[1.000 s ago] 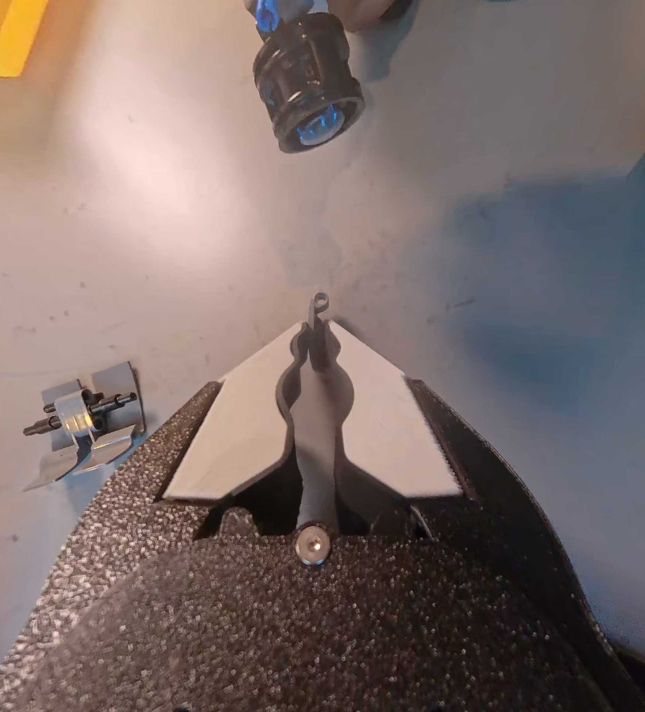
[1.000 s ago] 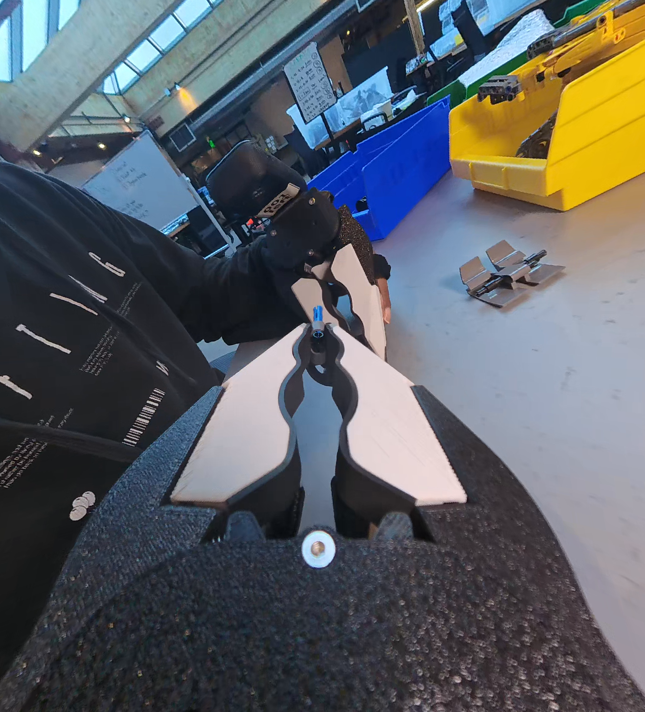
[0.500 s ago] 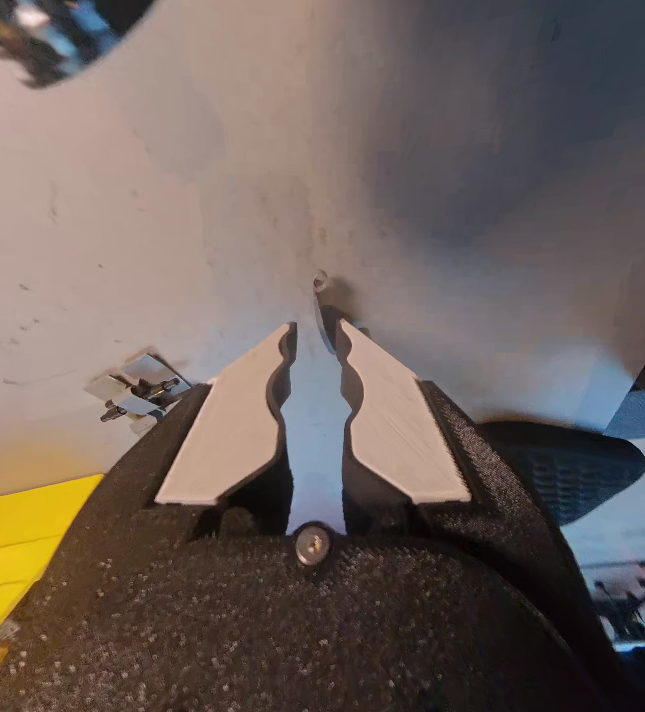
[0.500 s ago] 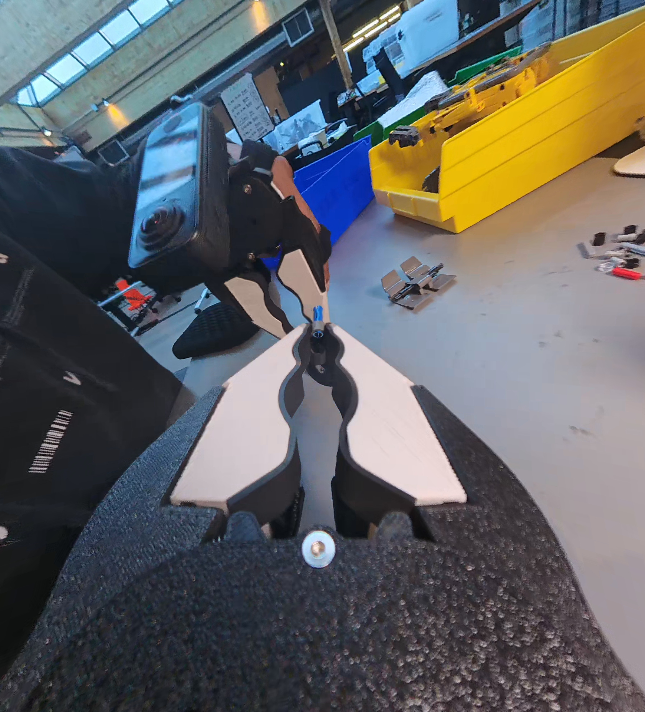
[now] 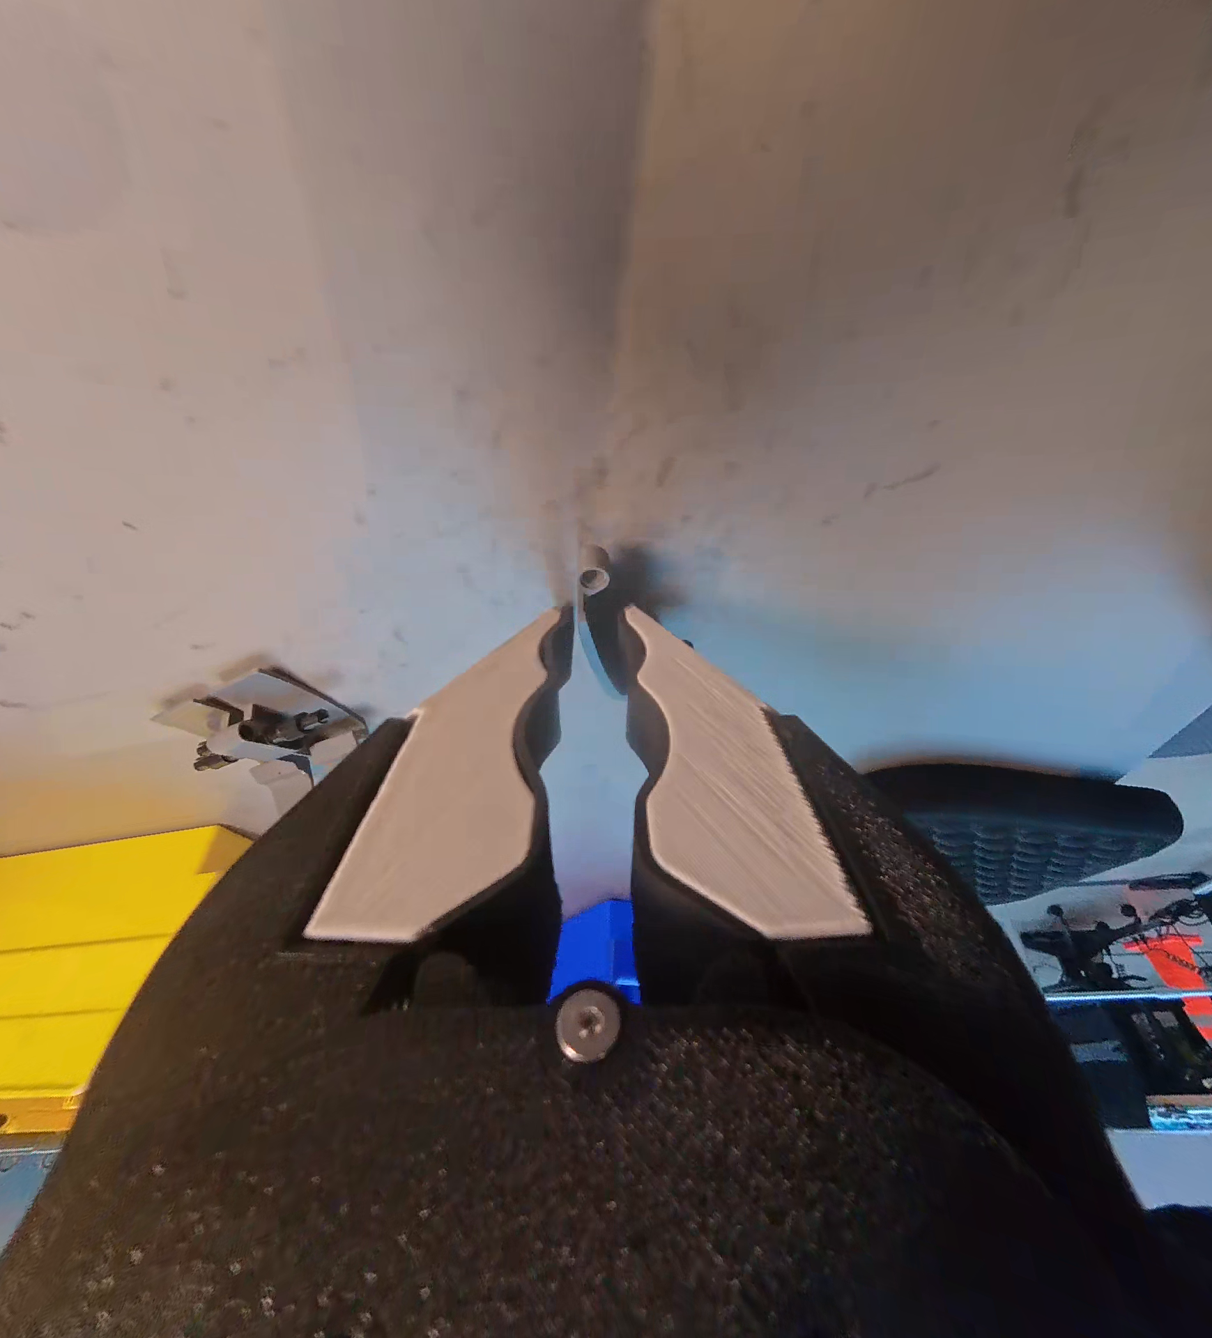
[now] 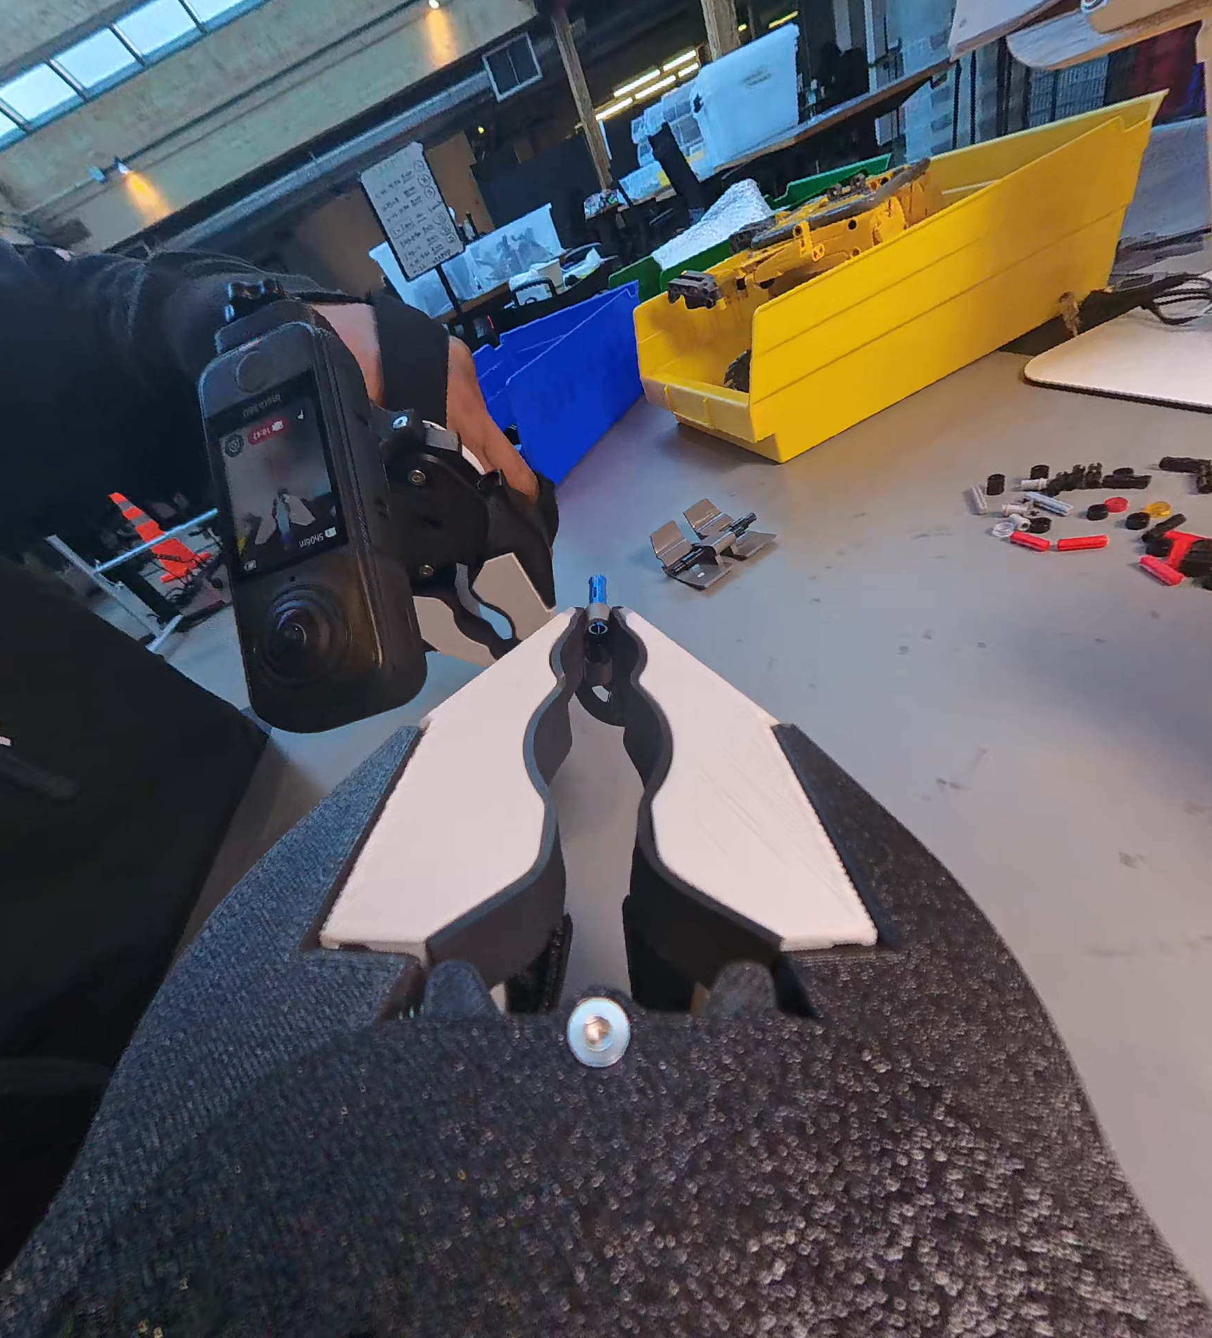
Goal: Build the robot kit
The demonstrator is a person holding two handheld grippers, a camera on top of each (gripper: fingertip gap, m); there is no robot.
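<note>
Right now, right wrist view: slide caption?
Right gripper pinches a blue-tipped pin beside the left gripper above a grey table.

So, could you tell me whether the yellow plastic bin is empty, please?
No, the yellow plastic bin holds yellow and black building-toy parts piled near its rim.

The small loose parts (image 6: 1124,518) are too tiny to identify.

Scuffed matt grey table (image 6: 950,724)
</note>
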